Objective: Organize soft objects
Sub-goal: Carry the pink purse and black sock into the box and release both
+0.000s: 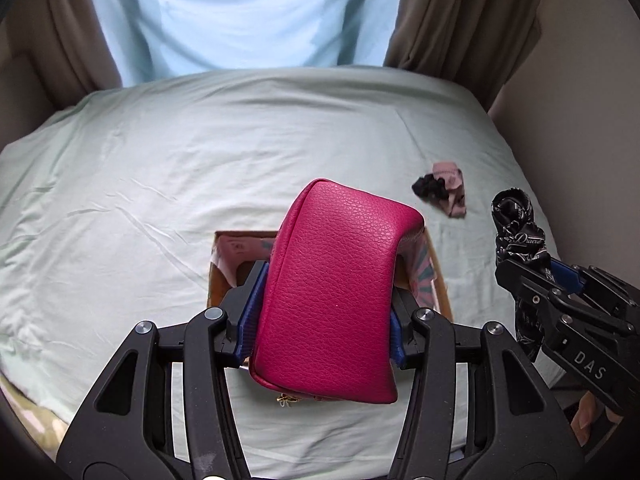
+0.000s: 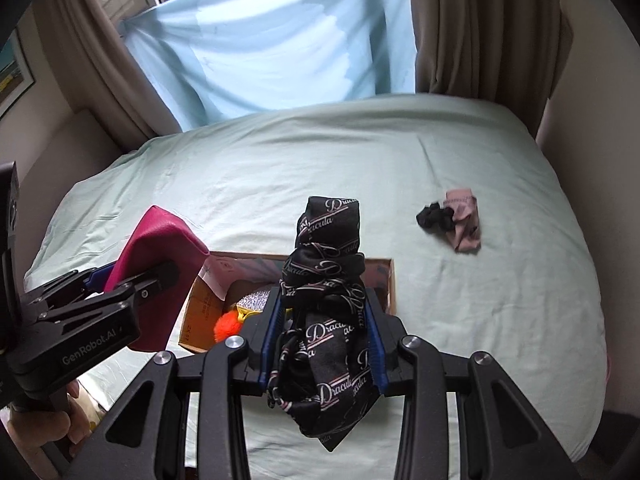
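**Both hands loaded above the box: risks and look of the goods**

Left hand-held gripper (image 1: 324,308) pinches a magenta pouch (image 1: 336,280) across its middle; the pouch stands centre frame in the left view, hiding most of the cardboard box (image 1: 438,276) behind it. Right hand-held gripper (image 2: 322,344) pinches a black printed cloth (image 2: 326,304), bunched, centre of the right view, above the box's near edge.

Risks, as judged: the cloth's loose tail hangs below the pads and may snag the box rim or drape outside it on release. The pouch is broad against the box mouth; dropped askew it could perch on a wall or tip the light box on the soft bed (image 1: 160,168). Both grippers are close together, so a clash is possible.

Pouch: pebbled faux leather, plump, with a gold trinket at its lower edge. Cloth: thin, limp, with white script lettering. A pink and black bundle (image 1: 444,194) lies apart on the sheet, right of centre
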A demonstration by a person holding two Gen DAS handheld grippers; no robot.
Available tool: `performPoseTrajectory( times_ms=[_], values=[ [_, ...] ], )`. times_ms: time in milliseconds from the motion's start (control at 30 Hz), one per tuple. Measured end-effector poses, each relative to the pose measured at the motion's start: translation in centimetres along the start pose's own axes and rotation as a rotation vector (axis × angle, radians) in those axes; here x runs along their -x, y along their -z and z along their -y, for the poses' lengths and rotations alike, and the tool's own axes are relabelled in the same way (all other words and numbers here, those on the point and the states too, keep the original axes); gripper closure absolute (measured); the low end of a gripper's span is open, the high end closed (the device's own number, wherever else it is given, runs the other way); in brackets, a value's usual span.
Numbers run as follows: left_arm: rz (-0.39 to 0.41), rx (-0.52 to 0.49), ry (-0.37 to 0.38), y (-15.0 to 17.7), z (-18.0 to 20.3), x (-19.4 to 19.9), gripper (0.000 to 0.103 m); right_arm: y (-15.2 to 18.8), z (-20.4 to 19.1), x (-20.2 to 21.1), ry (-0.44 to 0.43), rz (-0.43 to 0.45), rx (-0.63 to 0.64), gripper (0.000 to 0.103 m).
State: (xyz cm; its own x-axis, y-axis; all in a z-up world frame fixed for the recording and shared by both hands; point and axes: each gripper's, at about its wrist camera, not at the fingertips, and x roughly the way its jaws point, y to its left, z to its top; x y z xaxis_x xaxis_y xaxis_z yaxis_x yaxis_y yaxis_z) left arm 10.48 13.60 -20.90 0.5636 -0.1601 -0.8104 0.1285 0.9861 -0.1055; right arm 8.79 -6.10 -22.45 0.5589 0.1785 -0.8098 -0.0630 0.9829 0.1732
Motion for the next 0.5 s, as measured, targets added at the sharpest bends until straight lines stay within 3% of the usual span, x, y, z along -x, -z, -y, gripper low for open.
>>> performPoseTrajectory(
  times_ms=[233,500],
  values=[
    [-0.082,-0.076,0.054,0.3,-2.8,-3.6,0.056,0.7,-0.7,-5.2,0.073,-0.138,-0.128,0.069],
    [-0.204,-0.174,0.089,0.5,-2.3,-9.8,0.056,1.5,1.1,-10.9,0.097,-0.283,-0.258,0.069]
  ],
)
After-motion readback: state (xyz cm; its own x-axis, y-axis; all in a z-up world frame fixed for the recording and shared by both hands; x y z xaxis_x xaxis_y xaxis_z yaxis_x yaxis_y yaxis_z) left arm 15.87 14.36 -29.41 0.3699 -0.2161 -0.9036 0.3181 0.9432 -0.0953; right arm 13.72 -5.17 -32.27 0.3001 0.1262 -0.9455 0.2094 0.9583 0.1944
